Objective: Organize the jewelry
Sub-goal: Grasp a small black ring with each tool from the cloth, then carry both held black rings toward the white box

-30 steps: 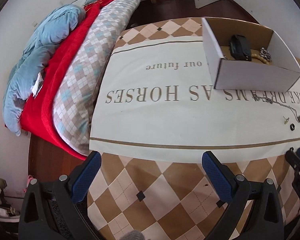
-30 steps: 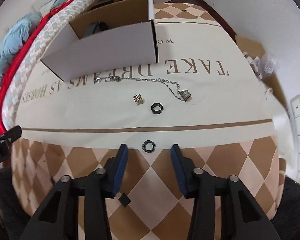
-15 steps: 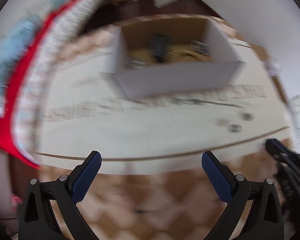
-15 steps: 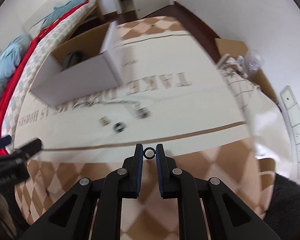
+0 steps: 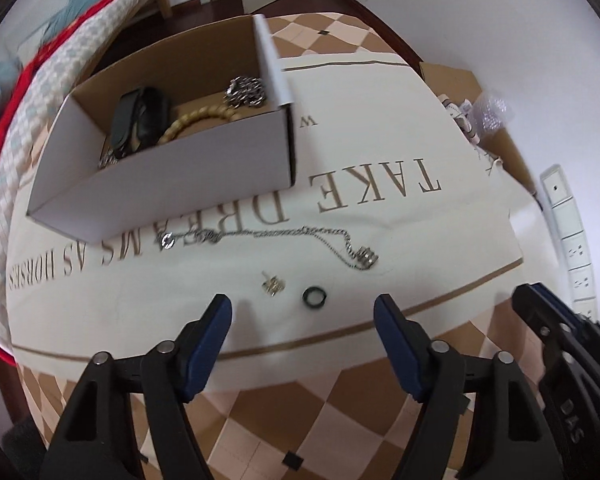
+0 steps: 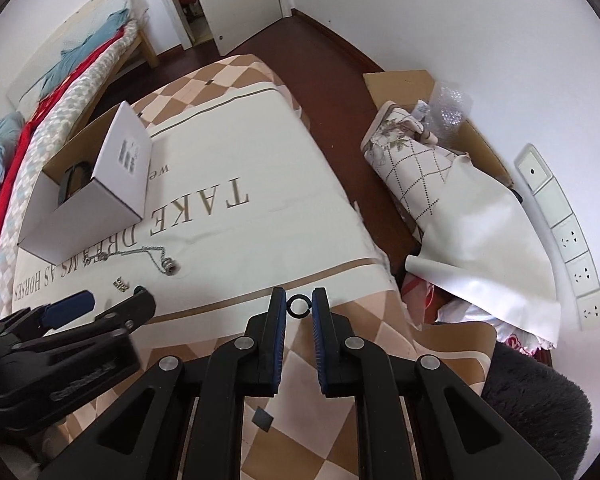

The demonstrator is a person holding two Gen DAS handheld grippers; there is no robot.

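Box [image 5: 172, 184]: an open white carton stood at the far left of the cloth [image 5: 380, 128]. It was stiff and light. In it lay a dark strap, a beaded bangle [image 5: 198, 120] and a heap of silver chain.
Necklace [image 5: 284, 234]: a thin silver chain lay just near of the box, its barrel pendant [image 5: 366, 258] at the right end. It looked limp and likely to tangle or trail. The pendant seemed the firmest place to pinch; a grip on mid-chain would probably let both ends dangle.
Left claw [image 5: 302, 330]: its jaws stood wide apart with nothing between them, low over the near edge of the cloth, aimed at the loose small pieces.
Right claw [image 6: 299, 306]: its jaws were nearly together, pinching a ring at their very tips, with the ring held clear of the bed at the near right.
Held ring [image 6: 299, 306]: a small black open hoop, seemingly hard, very light and smooth. The pads bore on its outer edge, so it could squirt out if squeezed off-centre.
Loose ring [image 5: 314, 297]: a matching dark hoop lay flat on the cloth just far of the left claw. A pinch across its width looked best.
Earring [image 5: 273, 285]: a tiny gold piece lay just left of the loose ring. It was too small to read in detail and probably fiddly to lift off soft cloth.
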